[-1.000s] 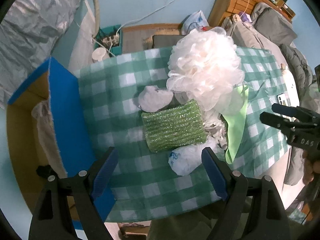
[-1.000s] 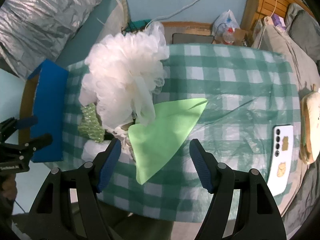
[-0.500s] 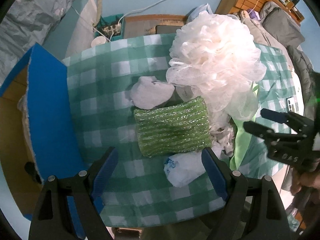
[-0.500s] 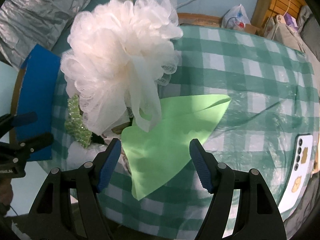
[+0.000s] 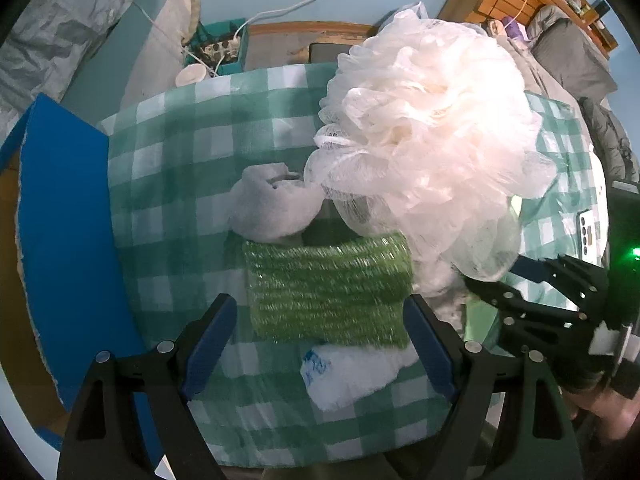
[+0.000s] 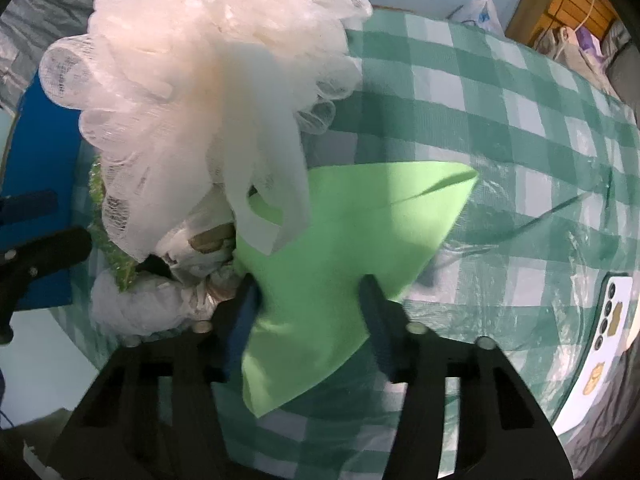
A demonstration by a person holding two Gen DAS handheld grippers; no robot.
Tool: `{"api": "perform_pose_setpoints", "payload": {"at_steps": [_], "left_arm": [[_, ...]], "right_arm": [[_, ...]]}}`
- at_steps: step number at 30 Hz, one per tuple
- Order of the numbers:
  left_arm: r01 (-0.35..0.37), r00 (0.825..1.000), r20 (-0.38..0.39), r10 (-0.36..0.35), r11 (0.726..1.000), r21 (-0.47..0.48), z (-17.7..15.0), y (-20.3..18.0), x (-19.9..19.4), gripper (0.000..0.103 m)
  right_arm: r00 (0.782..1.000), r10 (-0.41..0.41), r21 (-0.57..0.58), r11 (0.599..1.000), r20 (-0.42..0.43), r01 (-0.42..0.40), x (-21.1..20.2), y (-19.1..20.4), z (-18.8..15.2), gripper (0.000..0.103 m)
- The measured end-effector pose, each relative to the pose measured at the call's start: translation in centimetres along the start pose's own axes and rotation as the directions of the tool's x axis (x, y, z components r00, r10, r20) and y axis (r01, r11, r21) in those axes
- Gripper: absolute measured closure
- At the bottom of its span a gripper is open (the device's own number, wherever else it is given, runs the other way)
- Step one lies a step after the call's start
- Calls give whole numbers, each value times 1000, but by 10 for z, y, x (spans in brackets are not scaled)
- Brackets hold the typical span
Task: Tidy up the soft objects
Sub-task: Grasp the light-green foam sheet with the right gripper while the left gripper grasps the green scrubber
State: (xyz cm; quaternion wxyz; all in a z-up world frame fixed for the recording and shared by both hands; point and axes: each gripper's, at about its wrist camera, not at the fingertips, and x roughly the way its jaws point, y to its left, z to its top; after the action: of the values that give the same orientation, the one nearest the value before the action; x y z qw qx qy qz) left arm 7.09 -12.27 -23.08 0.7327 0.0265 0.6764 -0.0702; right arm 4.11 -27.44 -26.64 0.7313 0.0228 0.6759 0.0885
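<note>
A big white bath pouf [image 5: 428, 152] sits on a pile on the green checked table [image 5: 168, 140]. In front of it lie a glittery green sponge [image 5: 328, 292], a white cloth lump [image 5: 272, 208] and a white packet with blue print [image 5: 352, 372]. My left gripper [image 5: 320, 308] hangs open straight above the sponge, one finger past each end. A light green cloth [image 6: 340, 248] lies flat beside the pouf [image 6: 200, 80]. My right gripper [image 6: 309, 284] points down over this cloth and its jaws are closing, with the cloth between them and still flat.
A cardboard box with a blue side [image 5: 64, 220] stands against the table's left edge. A phone [image 6: 612, 312] lies near the table's right edge. Beyond the table are a teal bin with a power strip [image 5: 216, 48] and a wooden shelf [image 5: 500, 0].
Both grippers have sunk toward the table. The right jaws have narrowed around the light green cloth. The left gripper now straddles the green sponge, jaws unchanged.
</note>
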Motion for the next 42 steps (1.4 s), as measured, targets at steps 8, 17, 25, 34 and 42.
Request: {"api": "perform_pose_setpoints", "payload": {"at_steps": [8,17,25,34,42], "left_arm": [[-9,999,-43,8,1000,-21,2,8,23,17],[-57,993,-103,54,998,-21,-15,32,46,30],[-59,990,-133,45,993,-101,-33,69,53,29],[-22,995,-102,9,991,-129,-43,80,41,16],[4,993,-113,-20,990,-139,-43,79,49,16]], "right_arm": [[999,41,44,998,-1,-41,-9,-11,-2,83],[999,33,71,997,-9,-32,-16,-31,-18,83],[999,33,113,993,11,-34,-22,-43,-27,83],[997,58,180,982,44,-65,-37,-72,-42,69],[993,55,178,981,102,-73,-58,-79,-37,37]]}}
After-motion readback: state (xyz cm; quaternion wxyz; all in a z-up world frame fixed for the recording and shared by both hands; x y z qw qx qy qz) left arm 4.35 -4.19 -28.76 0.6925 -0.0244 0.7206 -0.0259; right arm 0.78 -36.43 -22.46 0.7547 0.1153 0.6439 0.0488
